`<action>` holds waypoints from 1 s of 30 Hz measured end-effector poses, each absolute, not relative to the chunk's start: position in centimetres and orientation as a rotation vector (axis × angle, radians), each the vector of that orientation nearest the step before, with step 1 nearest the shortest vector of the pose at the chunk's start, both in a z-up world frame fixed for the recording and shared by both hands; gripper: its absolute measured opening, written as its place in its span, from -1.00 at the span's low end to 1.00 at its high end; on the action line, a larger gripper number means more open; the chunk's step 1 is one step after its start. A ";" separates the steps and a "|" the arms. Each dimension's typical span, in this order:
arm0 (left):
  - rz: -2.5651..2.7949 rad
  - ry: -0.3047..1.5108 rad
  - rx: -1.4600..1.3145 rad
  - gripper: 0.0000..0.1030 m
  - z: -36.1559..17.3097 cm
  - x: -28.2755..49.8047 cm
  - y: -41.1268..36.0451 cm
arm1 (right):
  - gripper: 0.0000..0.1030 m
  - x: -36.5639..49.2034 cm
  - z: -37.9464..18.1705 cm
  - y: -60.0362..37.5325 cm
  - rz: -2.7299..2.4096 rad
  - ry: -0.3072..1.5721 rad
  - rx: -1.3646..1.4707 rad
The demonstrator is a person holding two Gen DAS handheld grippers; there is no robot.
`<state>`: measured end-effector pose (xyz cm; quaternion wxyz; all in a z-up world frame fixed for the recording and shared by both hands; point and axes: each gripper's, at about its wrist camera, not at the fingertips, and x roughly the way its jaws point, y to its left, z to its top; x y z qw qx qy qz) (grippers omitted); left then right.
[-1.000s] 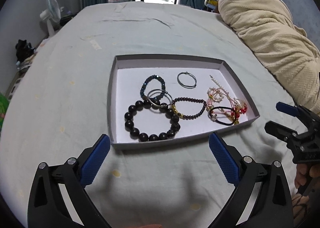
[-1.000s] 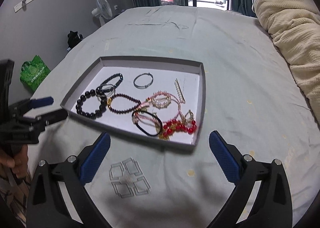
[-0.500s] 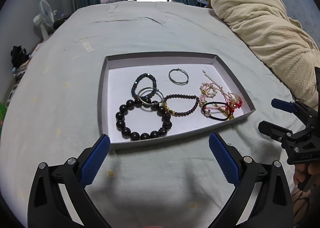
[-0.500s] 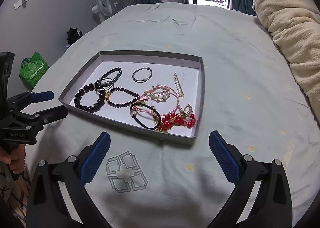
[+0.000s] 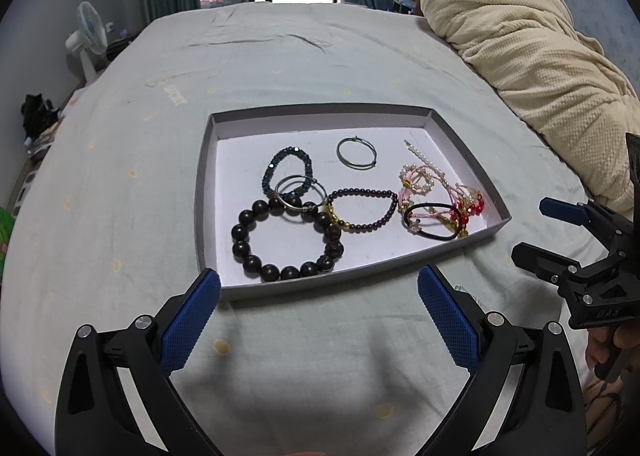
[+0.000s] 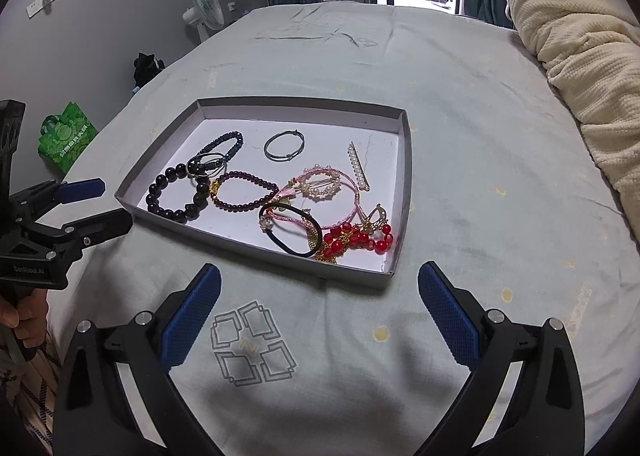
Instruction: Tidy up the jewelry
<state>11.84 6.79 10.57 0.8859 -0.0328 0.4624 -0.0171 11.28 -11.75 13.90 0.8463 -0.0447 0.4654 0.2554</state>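
Observation:
A shallow grey tray (image 5: pixel 206 192) (image 6: pixel 404 192) lies on the bed and holds several pieces of jewelry. A large black bead bracelet (image 5: pixel 286 242) (image 6: pixel 176 196) lies front left, a dark purple bead bracelet (image 5: pixel 362 210) (image 6: pixel 244 192) beside it. A thin metal ring (image 5: pixel 356 152) (image 6: pixel 284 145) lies toward the back. A black hair tie (image 5: pixel 432 220) (image 6: pixel 290 230), red beads (image 6: pixel 360 238) and pink pearl pieces (image 5: pixel 418 180) are tangled at the right. My left gripper (image 5: pixel 318 310) (image 6: pixel 86 202) is open and empty before the tray's near left edge. My right gripper (image 6: pixel 320 306) (image 5: pixel 554 230) is open and empty near the tray's right front corner.
A cream blanket (image 5: pixel 520 52) is piled on the right side of the bed. A printed square logo (image 6: pixel 252 344) marks the sheet in front of the tray. A fan (image 6: pixel 204 12) and a green bag (image 6: pixel 66 136) stand off the bed's left side.
Both grippers have pulled back slightly and shifted; the tray sits a little farther and more to the left in the left view. Both stay open. The jewelry has not moved.

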 end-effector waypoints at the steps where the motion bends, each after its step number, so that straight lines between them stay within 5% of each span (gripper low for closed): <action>1: -0.035 0.962 -0.068 0.90 10.6 11.8 6.8 | 0.89 11.3 13.9 -11.7 0.538 0.982 -0.094; 30: -0.041 0.969 -0.055 0.90 10.3 11.8 6.5 | 0.89 11.2 13.9 -11.5 0.551 0.987 -0.095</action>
